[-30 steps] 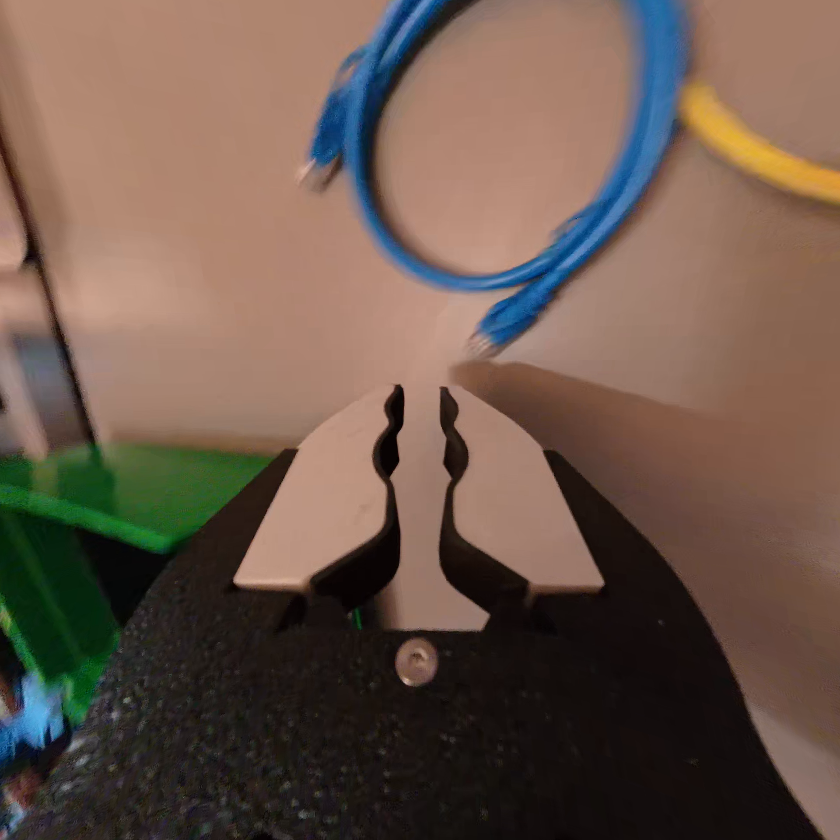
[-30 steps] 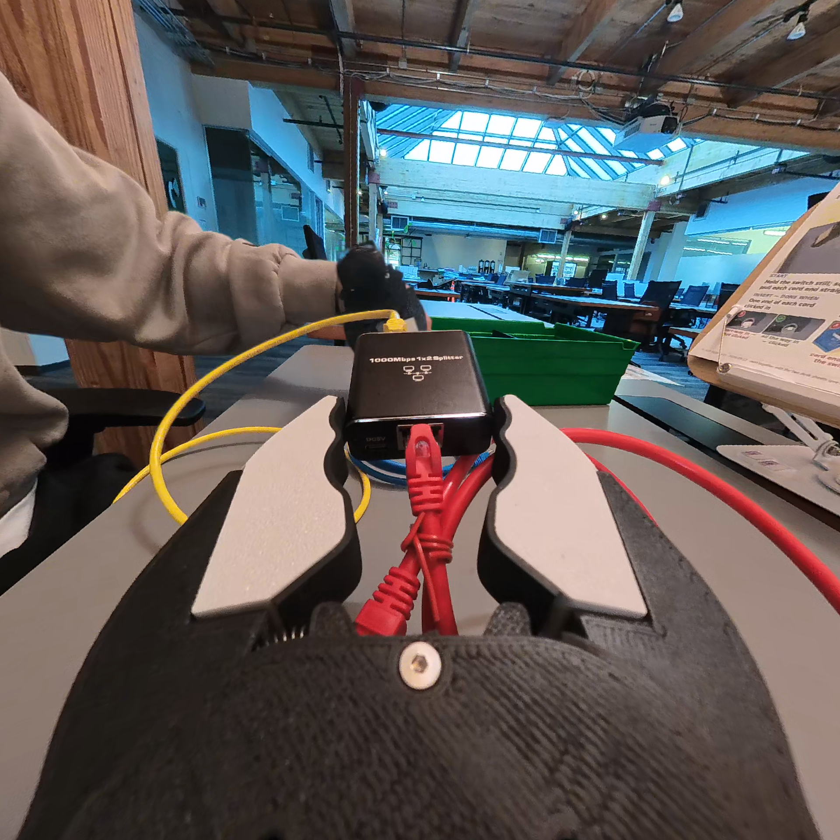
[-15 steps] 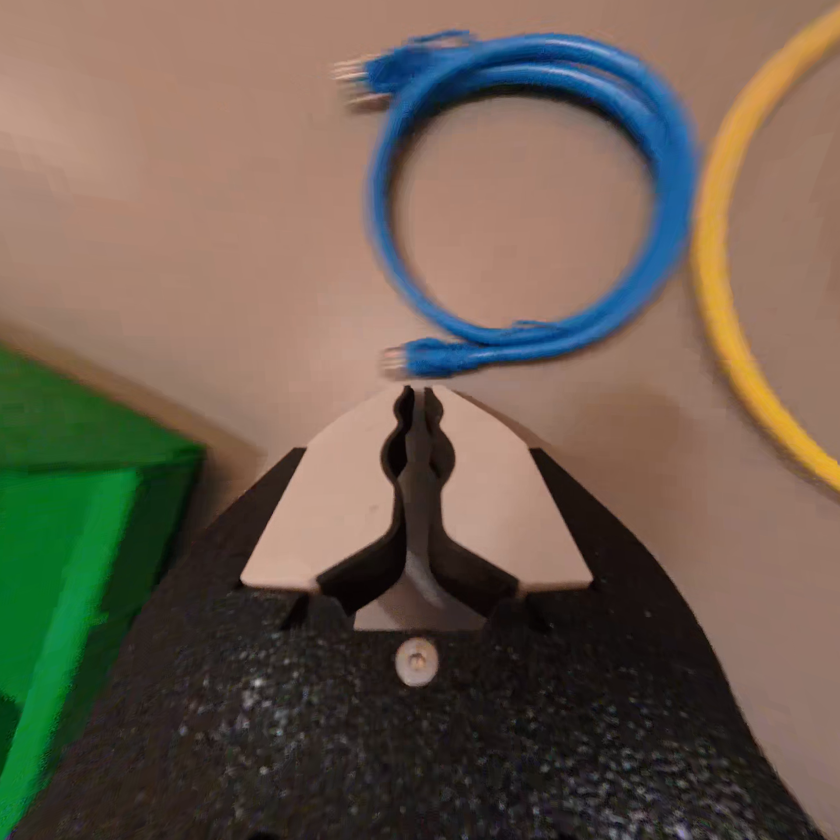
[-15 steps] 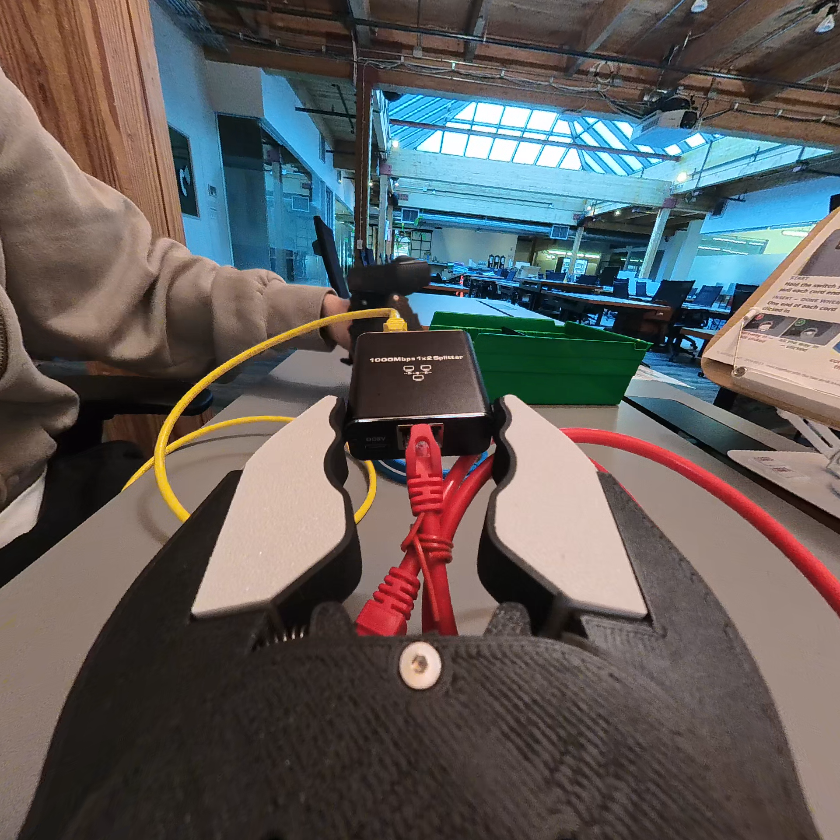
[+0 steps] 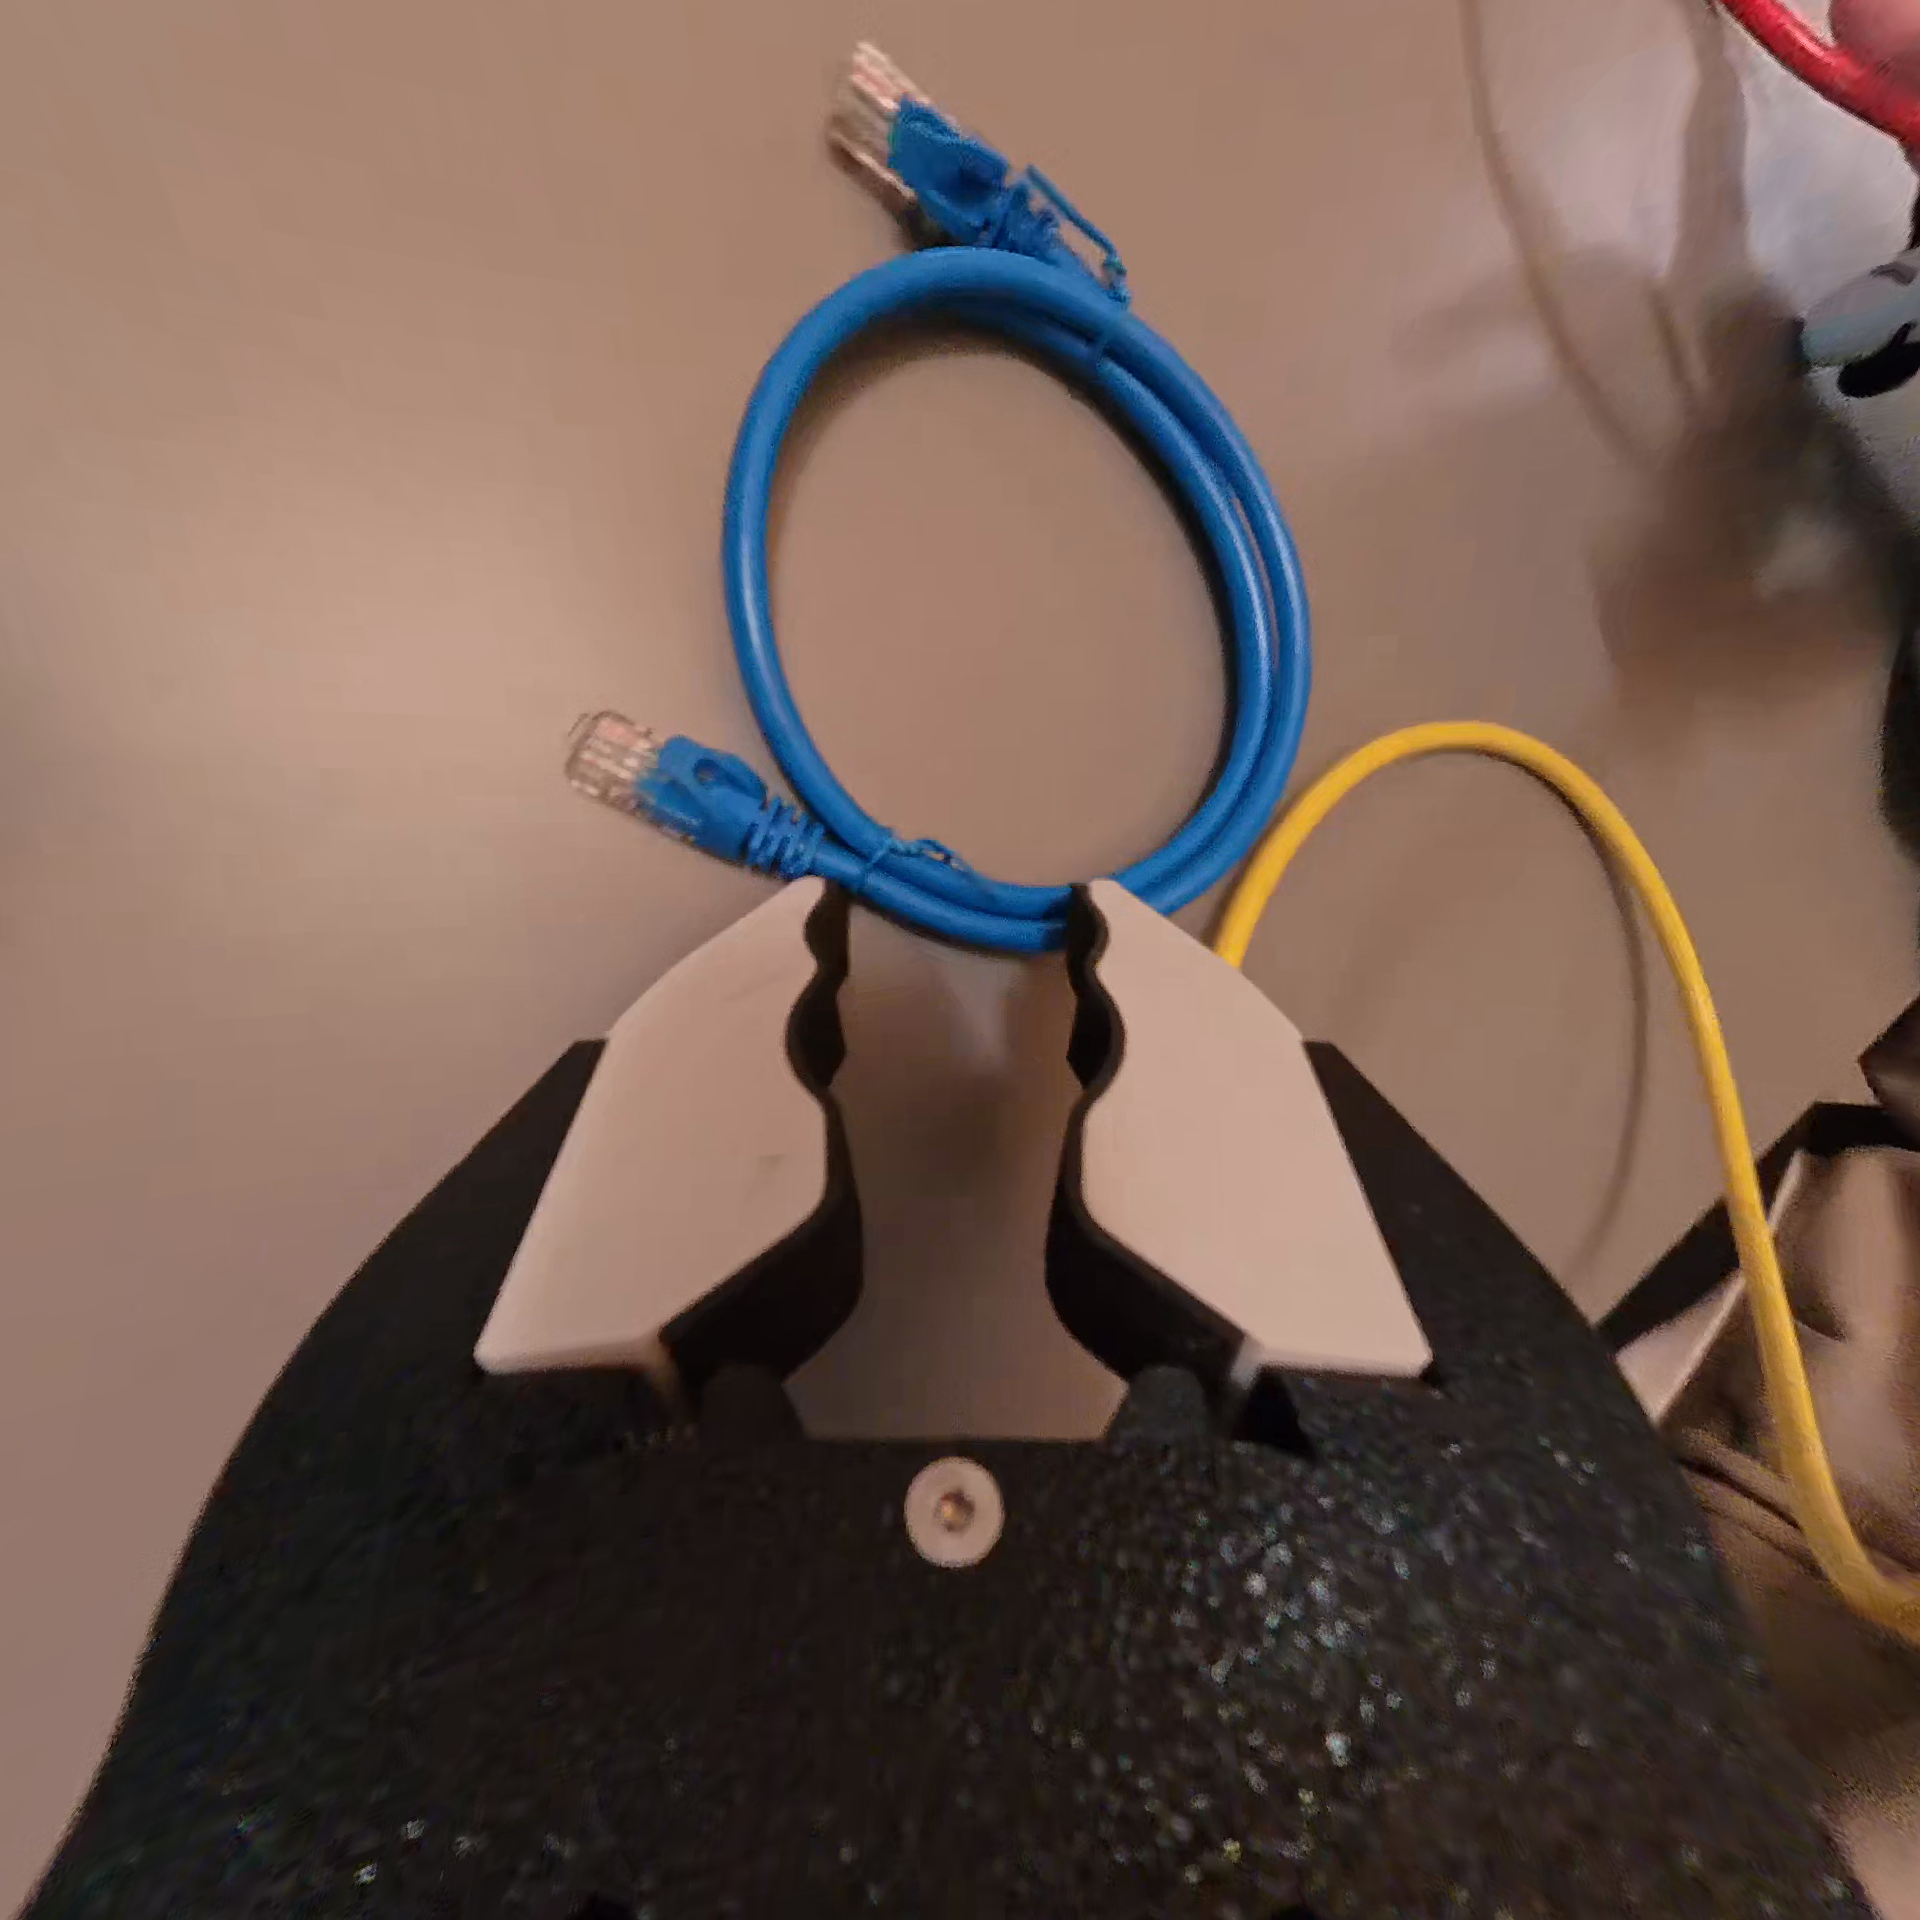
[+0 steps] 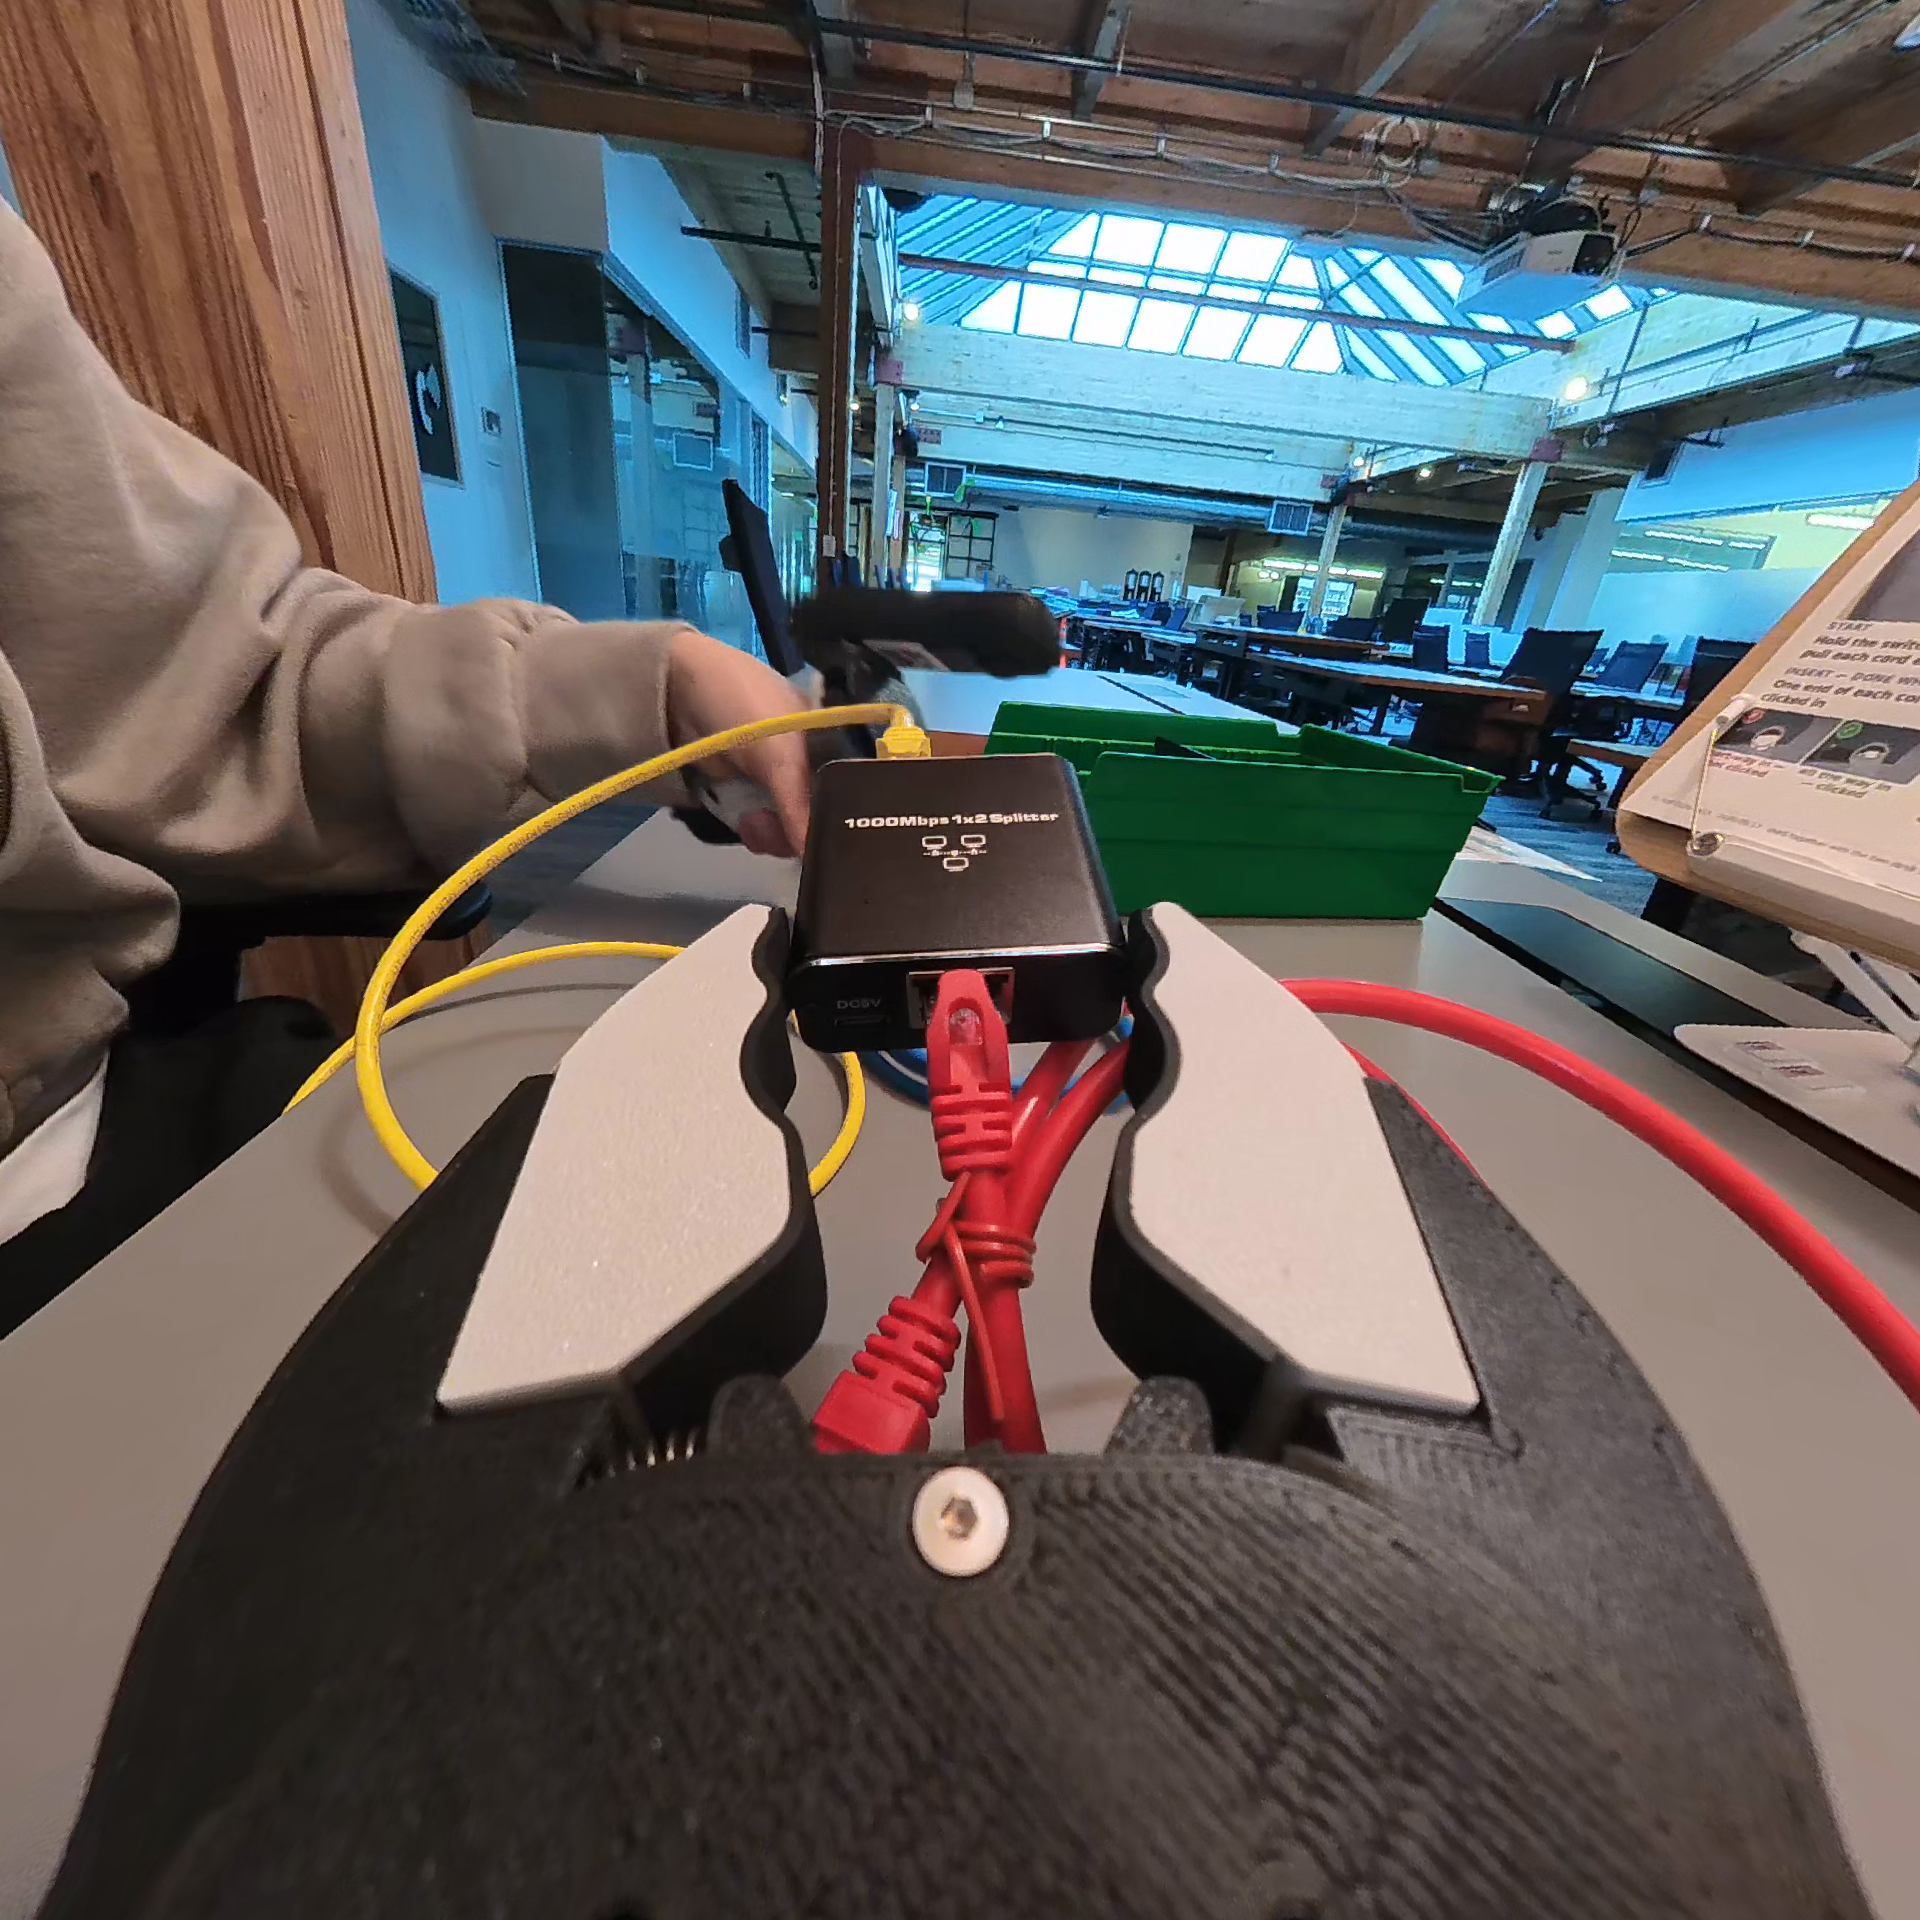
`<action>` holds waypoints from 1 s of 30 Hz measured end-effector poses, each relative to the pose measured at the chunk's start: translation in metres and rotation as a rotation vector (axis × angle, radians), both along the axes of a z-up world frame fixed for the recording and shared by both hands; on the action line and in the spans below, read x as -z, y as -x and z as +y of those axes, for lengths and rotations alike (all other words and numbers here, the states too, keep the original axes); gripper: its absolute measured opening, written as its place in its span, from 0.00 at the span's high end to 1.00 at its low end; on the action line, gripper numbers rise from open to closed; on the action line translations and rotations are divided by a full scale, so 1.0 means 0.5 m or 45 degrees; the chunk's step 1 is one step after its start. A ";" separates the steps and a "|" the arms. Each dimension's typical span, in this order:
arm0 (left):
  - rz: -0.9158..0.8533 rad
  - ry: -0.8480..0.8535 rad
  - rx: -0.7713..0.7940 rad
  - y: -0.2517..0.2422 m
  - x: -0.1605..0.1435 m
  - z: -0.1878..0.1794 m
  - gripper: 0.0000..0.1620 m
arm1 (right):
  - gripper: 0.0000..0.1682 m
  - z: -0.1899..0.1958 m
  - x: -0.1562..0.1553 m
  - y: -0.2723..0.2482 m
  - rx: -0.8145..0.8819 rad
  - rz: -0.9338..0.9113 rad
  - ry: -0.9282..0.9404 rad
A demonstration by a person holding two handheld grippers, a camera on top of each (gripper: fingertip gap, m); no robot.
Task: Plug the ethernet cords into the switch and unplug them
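In the left wrist view, the left gripper (image 5: 956, 914) is held released above the beige tabletop (image 5: 312, 520), its two grey-padded jaws standing apart with nothing between them. A coiled blue ethernet cord (image 5: 1018, 582) lies flat at 12 o'clock, just beyond the fingertips; its bottom arc passes directly under them. The nearer clear-tipped blue plug (image 5: 665, 779) points toward 10 o'clock, and the second plug (image 5: 914, 166) lies at the far end of the coil. A thin yellow ethernet cord (image 5: 1621, 935) arcs past at 2 o'clock.

In the right wrist view, the small black rectangular switch (image 6: 951, 883) is grasped by the right gripper (image 6: 951, 966), one jaw pressed against each side wall. The yellow cord is seated in its far face at 12 o'clock, and a red ethernet cord (image 6: 971, 1091) in its near face. A green plastic bin (image 6: 1247, 831) stands behind at 1 o'clock.

The step in hand is judged to be pick-up of the blue cord. The jaws should be closed on the ribbed boot behind the nearer plug, not on the doubled cable, so that the plug remains steerable. The latch tab should be left uncovered.
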State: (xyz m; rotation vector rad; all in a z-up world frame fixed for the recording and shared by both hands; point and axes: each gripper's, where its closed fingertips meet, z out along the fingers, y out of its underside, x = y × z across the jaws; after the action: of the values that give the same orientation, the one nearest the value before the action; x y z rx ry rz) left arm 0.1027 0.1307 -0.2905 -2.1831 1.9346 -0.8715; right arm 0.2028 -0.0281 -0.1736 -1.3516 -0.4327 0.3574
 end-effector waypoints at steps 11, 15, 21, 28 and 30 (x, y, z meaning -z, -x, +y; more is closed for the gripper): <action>-0.091 -0.578 -0.097 -0.142 -0.024 0.123 0.74 | 0.63 -0.002 -0.003 -0.003 0.000 0.014 -0.010; 0.069 -0.596 -0.022 -0.147 0.012 0.119 0.75 | 0.63 -0.001 -0.002 -0.002 -0.006 0.016 -0.004; -0.021 -0.569 0.146 -0.173 0.019 0.118 0.89 | 0.63 -0.005 -0.005 -0.003 -0.011 0.021 -0.018; -0.093 -0.617 0.557 -0.158 0.015 0.086 0.90 | 0.63 -0.002 -0.003 -0.003 -0.015 0.025 -0.003; -0.144 -0.613 0.622 -0.157 0.003 0.077 0.91 | 0.63 -0.001 -0.002 -0.001 -0.023 0.024 0.006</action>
State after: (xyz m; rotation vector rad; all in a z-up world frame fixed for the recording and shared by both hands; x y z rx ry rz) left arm 0.1811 0.1694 -0.2923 -1.3956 2.3520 -0.4809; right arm 0.2035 -0.0288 -0.1728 -1.3484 -0.4289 0.3864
